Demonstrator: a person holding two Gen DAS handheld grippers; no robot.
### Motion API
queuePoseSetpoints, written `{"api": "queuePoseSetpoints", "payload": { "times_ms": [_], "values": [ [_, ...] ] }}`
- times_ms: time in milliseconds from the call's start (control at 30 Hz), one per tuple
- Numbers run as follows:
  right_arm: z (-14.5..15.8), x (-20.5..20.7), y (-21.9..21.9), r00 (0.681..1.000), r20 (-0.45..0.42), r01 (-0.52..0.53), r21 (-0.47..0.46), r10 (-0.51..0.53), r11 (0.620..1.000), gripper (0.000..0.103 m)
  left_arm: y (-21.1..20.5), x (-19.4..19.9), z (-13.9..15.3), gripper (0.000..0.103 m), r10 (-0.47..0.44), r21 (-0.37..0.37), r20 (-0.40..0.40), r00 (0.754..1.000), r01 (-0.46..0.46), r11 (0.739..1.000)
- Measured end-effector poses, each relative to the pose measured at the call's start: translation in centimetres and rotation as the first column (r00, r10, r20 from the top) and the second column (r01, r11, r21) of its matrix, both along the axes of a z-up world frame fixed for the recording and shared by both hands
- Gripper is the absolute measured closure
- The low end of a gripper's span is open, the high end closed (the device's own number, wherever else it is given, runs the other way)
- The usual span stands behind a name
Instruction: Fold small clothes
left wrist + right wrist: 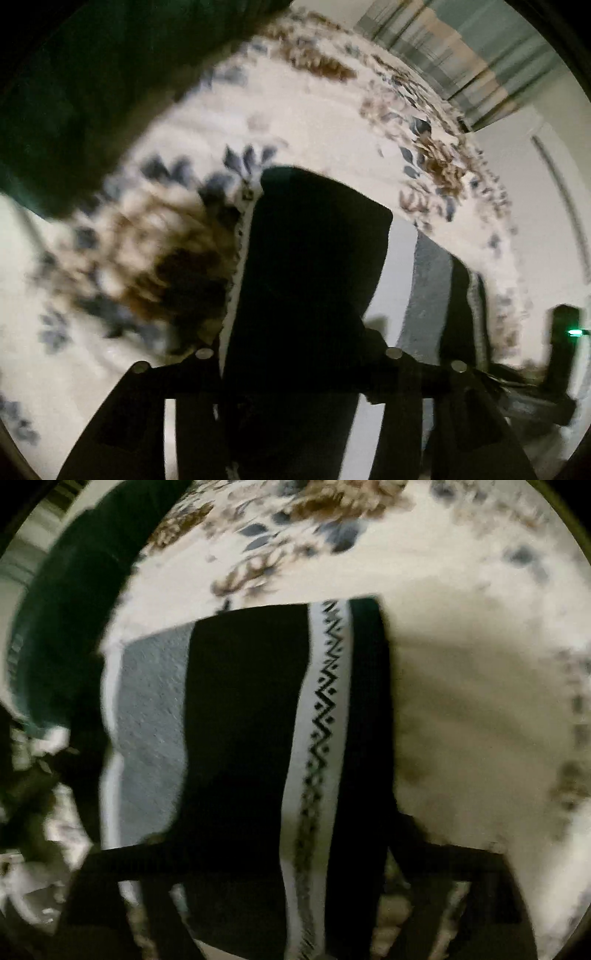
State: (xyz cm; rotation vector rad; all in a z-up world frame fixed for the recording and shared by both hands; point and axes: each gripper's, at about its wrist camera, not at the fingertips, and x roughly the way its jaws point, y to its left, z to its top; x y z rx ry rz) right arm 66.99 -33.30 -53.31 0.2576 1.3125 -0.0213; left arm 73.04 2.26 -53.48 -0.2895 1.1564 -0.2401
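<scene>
A small striped garment, black, white and grey with a black zigzag band, hangs from both grippers above a floral bedspread. In the left wrist view its black panel [310, 258] fills the middle, and my left gripper [295, 387] is shut on its near edge. In the right wrist view the same garment [243, 720] hangs flat, and my right gripper [277, 878] is shut on its lower edge. The fingertips are hidden by the cloth in both views.
A cream bedspread [295, 110] with blue and brown flowers lies underneath. A dark green garment [74, 92] lies at the upper left, also in the right wrist view [66, 609]. A striped curtain [461, 48] hangs behind the bed. A dark device with a green light [565, 332] stands at the right.
</scene>
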Motion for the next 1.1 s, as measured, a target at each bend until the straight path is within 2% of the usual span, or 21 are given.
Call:
{"api": "queuePoseSetpoints", "payload": {
  "times_ms": [67, 100, 133, 267, 367, 600, 800, 1100],
  "values": [
    [1.2, -1.7, 0.4, 0.999, 0.031, 0.015, -0.111, -0.012, 0.994, 0.0, -0.7, -1.4, 1.2, 0.031, 0.01, 0.101, 0.056, 0.998, -0.015, 0.995],
    [2.1, -2.5, 1.2, 0.998, 0.055, 0.029, -0.181, -0.019, 0.983, 0.0, -1.0, -2.0, 1.5, 0.007, 0.003, 0.124, 0.069, 0.998, -0.012, 0.992],
    [2.8, -3.6, 1.5, 0.997, 0.076, 0.048, -0.233, -0.03, 0.971, 0.0, -1.4, -3.0, 2.2, 0.0, -0.005, 0.141, 0.082, 0.997, -0.006, 0.99],
    [5.9, -6.4, 3.5, 0.986, 0.155, 0.119, -0.35, -0.068, 0.929, 0.0, -2.6, -6.2, 5.1, 0.0, -0.025, 0.22, 0.149, 0.988, -0.009, 0.975],
    [8.7, -8.0, 5.1, 0.977, 0.196, 0.156, -0.381, -0.086, 0.911, 0.0, -3.1, -7.9, 7.4, 0.0, -0.027, 0.236, 0.163, 0.986, -0.013, 0.972],
    [16.6, -16.1, 6.3, 0.96, 0.265, 0.197, -0.408, -0.091, 0.891, 0.0, -3.7, -14.1, 14.8, 0.0, -0.025, 0.235, 0.215, 0.976, -0.027, 0.972],
    [25.2, -24.2, 7.7, 0.94, 0.331, 0.228, -0.413, -0.088, 0.882, 0.0, -3.8, -21.0, 22.3, 0.0, -0.014, 0.298, 0.263, 0.965, -0.068, 0.952],
    [39.0, -37.1, 10.1, 0.885, 0.46, 0.278, -0.405, -0.069, 0.871, 0.0, -3.6, -31.9, 33.2, 0.0, -0.017, 0.302, 0.337, 0.941, -0.091, 0.949]
  ]
}}
